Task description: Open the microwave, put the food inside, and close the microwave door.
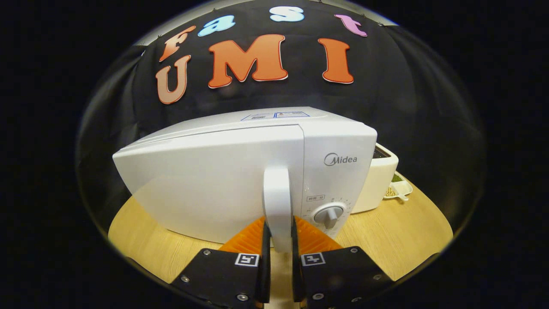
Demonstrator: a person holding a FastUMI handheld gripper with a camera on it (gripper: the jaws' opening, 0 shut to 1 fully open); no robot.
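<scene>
Currently the jaws (279, 240) are clamped on the door handle (277, 201). Risk: pulling off-axis may slip the grip, or drag the microwave (206, 180) across the counter (386, 240).

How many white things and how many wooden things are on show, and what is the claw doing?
White microwave: 1
White microwave handle, with the claw shut on it: 1
White dial: 1
Cream box beside the microwave: 1
White tray of small bits: 1
Wooden table: 1
Total: 6
</scene>
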